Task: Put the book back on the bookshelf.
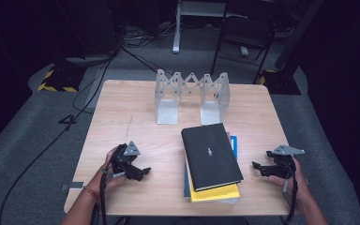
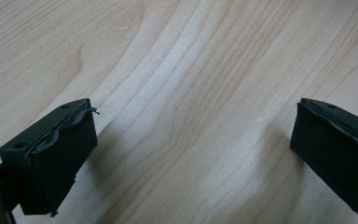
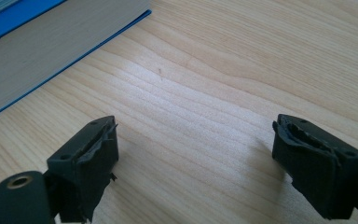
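Book stack (image 1: 213, 168) lies between left gripper (image 1: 145, 171) & right gripper (image 1: 255, 165); both jaws released, nothing inside.

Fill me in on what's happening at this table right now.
A person sits at a wooden table with a gripper in each hand. The left gripper and right gripper both rest low on the tabletop, jaws open and empty, on either side of a stack of books topped by a black one. A metal expanding book rack stands behind the stack, with nothing in it. No book is gripped.
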Tool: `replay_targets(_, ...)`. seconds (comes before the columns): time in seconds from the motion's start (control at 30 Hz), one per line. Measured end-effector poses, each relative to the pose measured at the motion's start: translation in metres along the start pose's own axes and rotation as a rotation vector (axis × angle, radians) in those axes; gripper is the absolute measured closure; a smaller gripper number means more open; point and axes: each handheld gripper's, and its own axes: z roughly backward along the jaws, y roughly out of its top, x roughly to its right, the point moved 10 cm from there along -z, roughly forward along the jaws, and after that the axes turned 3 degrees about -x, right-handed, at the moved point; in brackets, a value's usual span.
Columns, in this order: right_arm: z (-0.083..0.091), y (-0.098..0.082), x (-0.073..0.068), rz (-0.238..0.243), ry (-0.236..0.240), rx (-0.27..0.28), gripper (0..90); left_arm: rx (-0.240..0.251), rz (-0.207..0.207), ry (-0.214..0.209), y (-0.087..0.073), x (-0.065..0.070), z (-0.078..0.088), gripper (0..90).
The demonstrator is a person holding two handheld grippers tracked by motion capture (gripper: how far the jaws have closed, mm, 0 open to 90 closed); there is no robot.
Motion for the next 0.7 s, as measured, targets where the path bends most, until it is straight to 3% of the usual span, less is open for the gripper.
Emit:
replay_targets(0.43,0.001,0.000,0.000,0.016,0.015,-0.014,14.6,-0.004,-0.004,-0.008,0.001,0.001,-0.001,0.0)
replay_targets(0.6,0.003,0.001,-0.003,0.031,0.038,-0.037,20.9,-0.008,0.002,-0.004,0.005,0.004,-0.004,0.1)
replay_targets(0.7,0.012,0.010,-0.011,0.040,0.063,-0.006,22.0,0.001,-0.001,-0.009,0.009,0.008,-0.008,0.1)
